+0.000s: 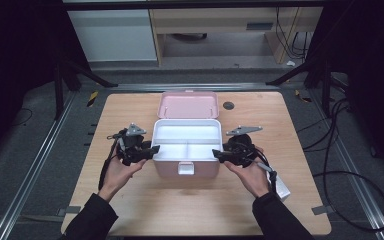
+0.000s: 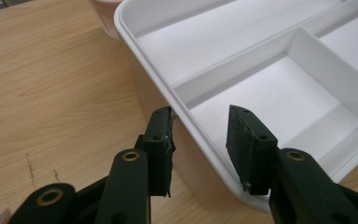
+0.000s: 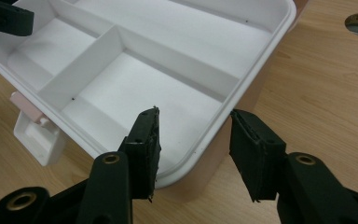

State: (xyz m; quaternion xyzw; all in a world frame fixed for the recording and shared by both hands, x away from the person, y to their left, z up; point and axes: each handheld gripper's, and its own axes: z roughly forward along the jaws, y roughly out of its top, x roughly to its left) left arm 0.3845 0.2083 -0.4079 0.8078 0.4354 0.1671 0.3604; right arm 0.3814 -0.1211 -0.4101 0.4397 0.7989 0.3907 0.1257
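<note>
A pink box (image 1: pixel 167 169) with a white divided tray (image 1: pixel 186 121) stands at the table's middle, its pink lid (image 1: pixel 188 105) open at the back and a white latch (image 1: pixel 186 169) on the front wall. My left gripper (image 1: pixel 154 149) is at the box's left side. In the left gripper view it (image 2: pixel 200 112) straddles the tray rim (image 2: pixel 144 56), one jaw outside the wall and one inside the compartment, with the pads not pressing. My right gripper (image 1: pixel 216 152) is at the right side and likewise straddles the rim (image 3: pixel 279 32) near the front corner, open (image 3: pixel 194 113).
The tray compartments hold nothing. A round cable hole (image 1: pixel 228 105) sits in the wooden table (image 1: pixel 130 200) behind the box to the right. A white tag (image 1: pixel 281 187) lies by the right wrist. Stand legs and cables lie on the floor beyond the table edges.
</note>
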